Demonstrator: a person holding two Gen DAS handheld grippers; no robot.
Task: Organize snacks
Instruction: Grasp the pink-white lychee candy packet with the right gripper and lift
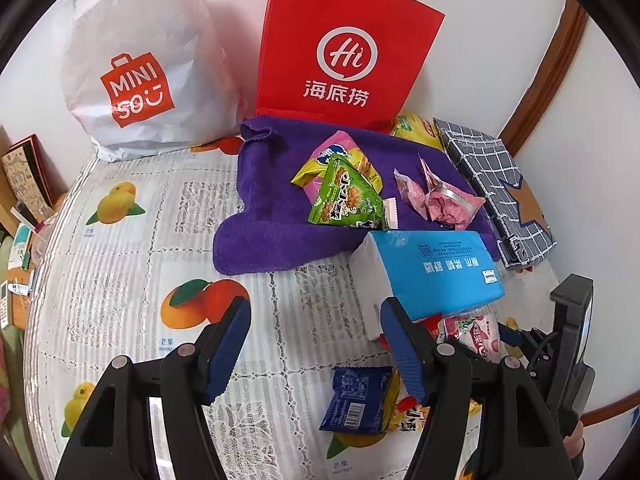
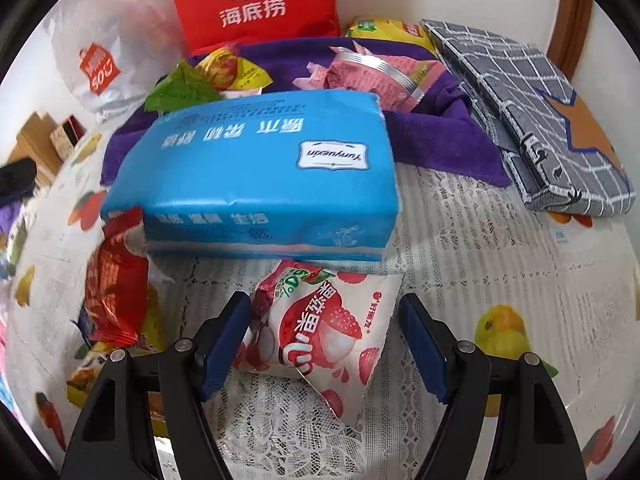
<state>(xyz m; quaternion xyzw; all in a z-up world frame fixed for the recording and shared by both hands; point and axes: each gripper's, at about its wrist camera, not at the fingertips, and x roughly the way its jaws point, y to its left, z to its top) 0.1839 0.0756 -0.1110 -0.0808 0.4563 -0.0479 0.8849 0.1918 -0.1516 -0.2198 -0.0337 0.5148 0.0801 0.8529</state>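
Note:
A white and red lychee snack packet (image 2: 320,332) lies on the lace tablecloth between the fingers of my open right gripper (image 2: 324,344); it also shows in the left wrist view (image 1: 478,336). My left gripper (image 1: 316,344) is open and empty above the cloth. A blue snack packet (image 1: 356,398) lies just right of it. A red snack packet (image 2: 116,280) lies left of the right gripper. On the purple towel (image 1: 272,200) lie a green packet (image 1: 344,200), a pink and yellow packet (image 1: 340,156) and pink wrappers (image 1: 440,200).
A blue tissue pack (image 2: 256,184) lies just beyond the lychee packet. A red paper bag (image 1: 340,48) and a white plastic bag (image 1: 136,64) stand at the back wall. A folded grey checked fabric box (image 2: 532,112) lies at the right.

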